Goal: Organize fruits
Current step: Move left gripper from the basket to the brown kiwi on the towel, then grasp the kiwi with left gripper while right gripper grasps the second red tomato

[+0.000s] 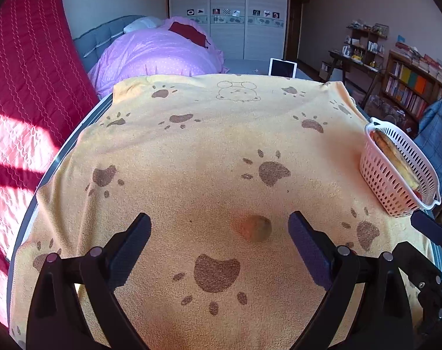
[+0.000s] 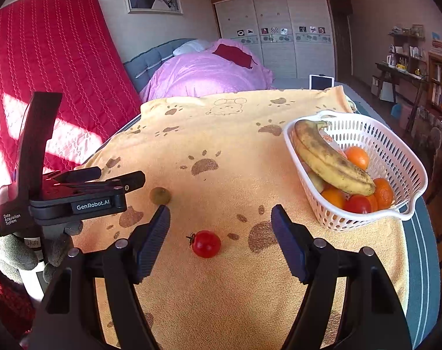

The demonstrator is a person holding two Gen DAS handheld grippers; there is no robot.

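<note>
The cherry tomato (image 2: 206,244) lies on the paw-print towel (image 2: 221,157) covering the worktop, well left of the white basket (image 2: 401,157), between the spread fingers of the right tool (image 2: 221,227), which grips nothing. A brownish-green kiwi (image 1: 256,229) lies farther left of the basket, between the fingers of the left tool (image 1: 219,240), also open and empty. The basket holds a spotted banana (image 2: 331,160), oranges (image 2: 357,157) and a second tomato (image 2: 358,204).

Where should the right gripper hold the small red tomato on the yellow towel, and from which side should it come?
Grip the small red tomato across its round middle, coming from above and slightly behind. Its stem points left, so the open right gripper probably closes best on the smooth flanks.
</note>
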